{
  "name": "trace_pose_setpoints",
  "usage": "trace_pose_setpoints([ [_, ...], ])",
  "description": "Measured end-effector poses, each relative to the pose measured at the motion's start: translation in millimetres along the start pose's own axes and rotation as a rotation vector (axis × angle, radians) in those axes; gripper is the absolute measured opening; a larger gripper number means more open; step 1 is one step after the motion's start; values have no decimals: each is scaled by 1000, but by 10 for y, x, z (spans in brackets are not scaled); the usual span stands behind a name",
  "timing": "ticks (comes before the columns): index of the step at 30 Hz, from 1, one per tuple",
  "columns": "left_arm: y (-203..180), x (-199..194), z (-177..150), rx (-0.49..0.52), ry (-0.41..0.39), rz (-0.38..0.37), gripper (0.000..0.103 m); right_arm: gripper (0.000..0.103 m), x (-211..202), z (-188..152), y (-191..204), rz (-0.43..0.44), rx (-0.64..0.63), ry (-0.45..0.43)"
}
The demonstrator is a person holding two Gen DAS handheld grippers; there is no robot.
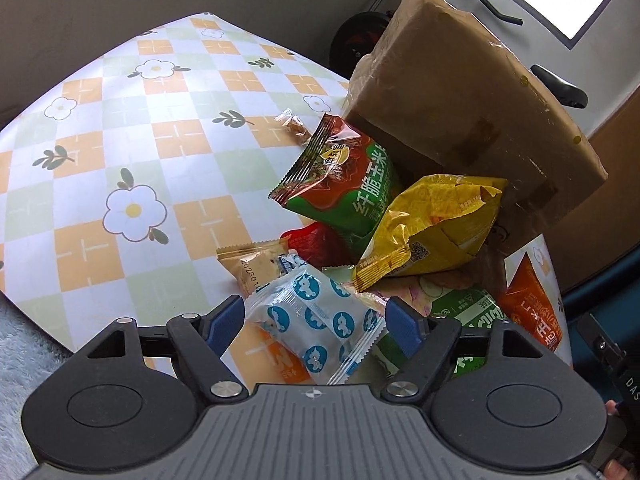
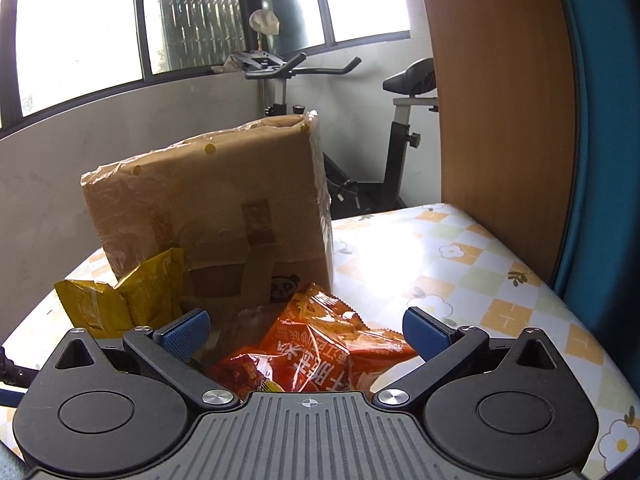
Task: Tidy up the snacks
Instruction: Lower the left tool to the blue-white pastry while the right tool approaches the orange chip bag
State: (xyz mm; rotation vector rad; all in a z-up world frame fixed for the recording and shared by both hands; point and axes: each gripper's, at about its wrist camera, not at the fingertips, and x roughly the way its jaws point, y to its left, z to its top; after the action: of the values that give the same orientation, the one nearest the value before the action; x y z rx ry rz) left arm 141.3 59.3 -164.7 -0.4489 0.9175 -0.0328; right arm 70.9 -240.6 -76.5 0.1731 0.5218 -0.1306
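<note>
Left gripper (image 1: 316, 316) stands parted around the white-and-blue snack packet (image 1: 320, 328), pads not yet pressing; the packet's long axis runs slantwise across the gap. Right gripper (image 2: 306, 330) gapes, unloaded, over the orange snack bag (image 2: 316, 352).

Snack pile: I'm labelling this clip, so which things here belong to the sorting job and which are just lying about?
Job:
blue-and-white packet
yellow bag
green bag
orange bag
tan packet

Lying about:
box
exercise bike
tablecloth
</note>
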Motion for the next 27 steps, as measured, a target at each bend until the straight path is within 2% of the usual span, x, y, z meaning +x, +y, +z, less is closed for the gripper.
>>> trace_pose_setpoints([
  [7,-60,186,65,-38,44,40,79,103,124,-82,-83,10,27,40],
  [15,-45,219,38,-67,23,62,83,103,239,-143,-121,25,50,83],
  [18,-77,248,75,-44,9,78,84,103,260,-156,-133,29,52,90],
  [20,-97,292,124,-27,3,86,78,103,271,-163,-131,30,52,94],
  [22,-88,364,187,-27,21,78,64,103,273,-164,-135,30,53,94],
  [27,-61,356,252,-48,26,60,60,103,268,-169,-155,29,64,91],
])
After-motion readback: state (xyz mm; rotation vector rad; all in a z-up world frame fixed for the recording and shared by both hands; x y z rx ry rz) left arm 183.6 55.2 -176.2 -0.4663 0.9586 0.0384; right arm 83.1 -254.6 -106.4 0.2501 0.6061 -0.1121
